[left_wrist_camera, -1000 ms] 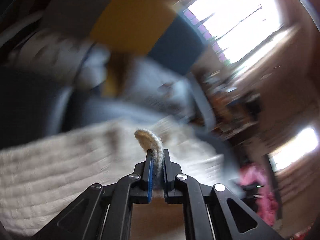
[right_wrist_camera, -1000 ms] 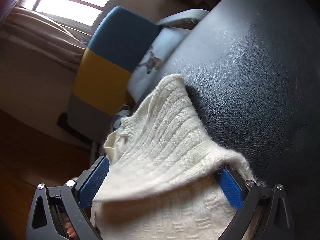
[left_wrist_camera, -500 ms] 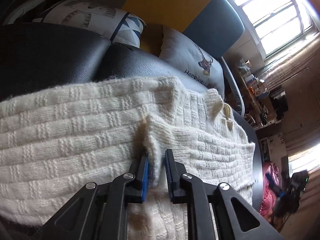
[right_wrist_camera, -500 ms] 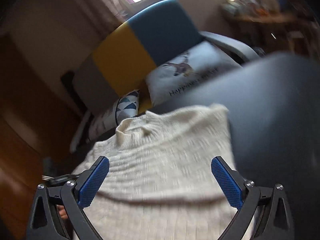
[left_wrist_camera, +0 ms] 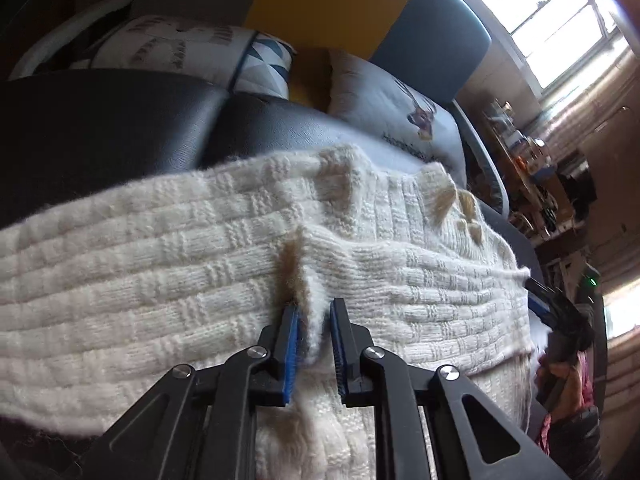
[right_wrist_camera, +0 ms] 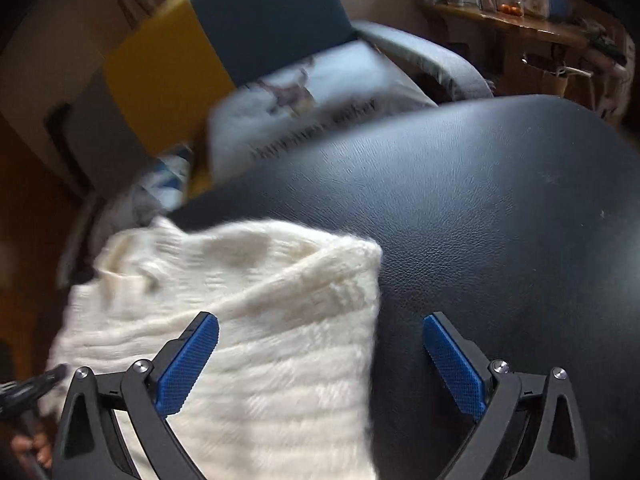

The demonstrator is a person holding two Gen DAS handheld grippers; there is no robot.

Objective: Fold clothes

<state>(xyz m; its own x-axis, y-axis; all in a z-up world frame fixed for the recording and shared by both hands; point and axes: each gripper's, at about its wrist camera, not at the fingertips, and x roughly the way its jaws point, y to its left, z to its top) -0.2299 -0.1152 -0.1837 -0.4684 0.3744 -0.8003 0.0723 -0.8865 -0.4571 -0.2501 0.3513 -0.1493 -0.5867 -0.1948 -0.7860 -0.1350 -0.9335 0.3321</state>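
Note:
A cream knitted sweater (left_wrist_camera: 160, 280) lies spread over a black leather seat (left_wrist_camera: 100, 128). My left gripper (left_wrist_camera: 314, 314) sits low on it, slightly open, with a raised fold of the knit standing loose between the blue pads (left_wrist_camera: 291, 344). In the right wrist view the sweater (right_wrist_camera: 260, 360) shows its right edge on the seat (right_wrist_camera: 500, 220). My right gripper (right_wrist_camera: 320, 322) hovers wide open over that edge, holding nothing; its left finger is above the knit, its right finger above bare leather.
Behind the seat stands a chair with a yellow and blue back (left_wrist_camera: 340, 12) and two printed cushions (left_wrist_camera: 400, 112) (left_wrist_camera: 192, 48). A cluttered wooden desk (right_wrist_camera: 520, 20) is at the far right. A bright window (left_wrist_camera: 552, 20) is beyond.
My left gripper brought the sweater fold down onto the seat and its pads parted from a tight pinch. My right gripper let the sweater edge drop and swung right, over bare leather.

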